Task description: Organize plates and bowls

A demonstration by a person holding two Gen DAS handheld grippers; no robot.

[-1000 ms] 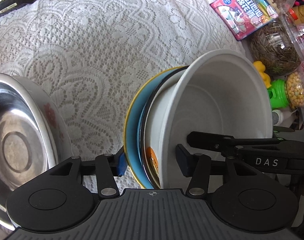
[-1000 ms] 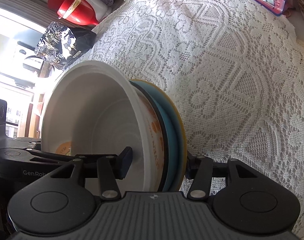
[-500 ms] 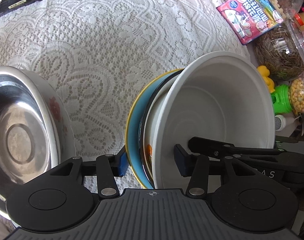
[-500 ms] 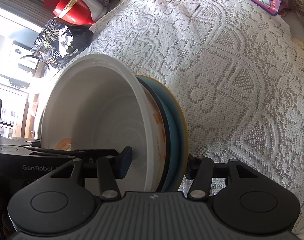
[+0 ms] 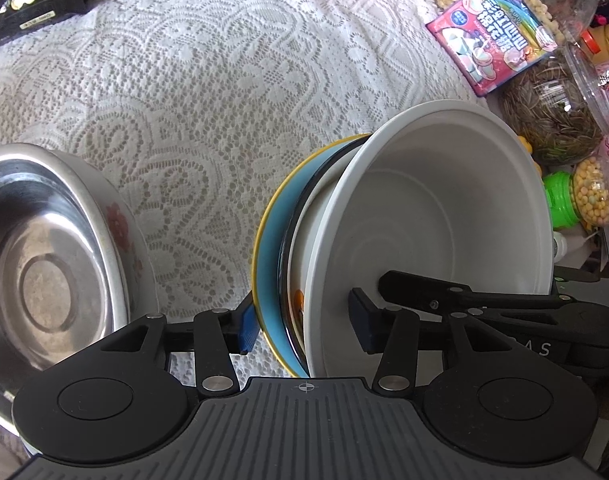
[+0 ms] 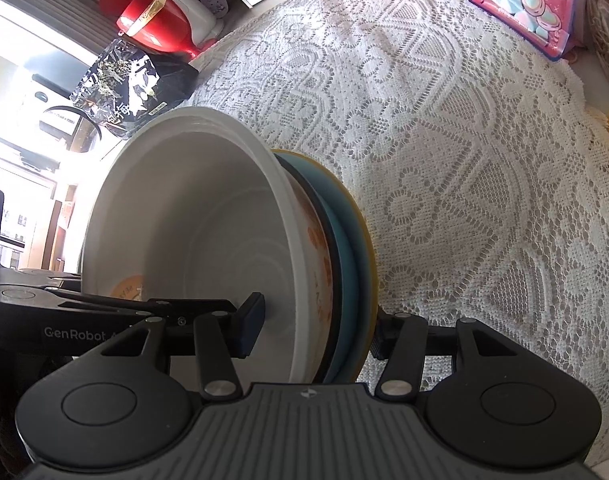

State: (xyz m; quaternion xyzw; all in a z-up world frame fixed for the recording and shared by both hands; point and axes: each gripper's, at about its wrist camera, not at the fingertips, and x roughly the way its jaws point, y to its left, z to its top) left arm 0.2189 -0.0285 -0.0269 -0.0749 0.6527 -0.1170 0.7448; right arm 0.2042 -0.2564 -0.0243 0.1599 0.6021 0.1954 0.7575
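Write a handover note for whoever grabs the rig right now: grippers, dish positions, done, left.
Left gripper: shut on the dish stack, one finger inside the white bowl, one behind the blue plate.
Right gripper: shut on the same stack from the opposite side.
Stack: white bowl, an orange-patterned bowl, blue plate with yellow rim, all nested and tipped on edge in the camera views, above the lace tablecloth.
Steel bowl: apart, on the left in the left wrist view.
Done: three dishes nested.
Left: set the stack down; probably deal with the steel bowl.
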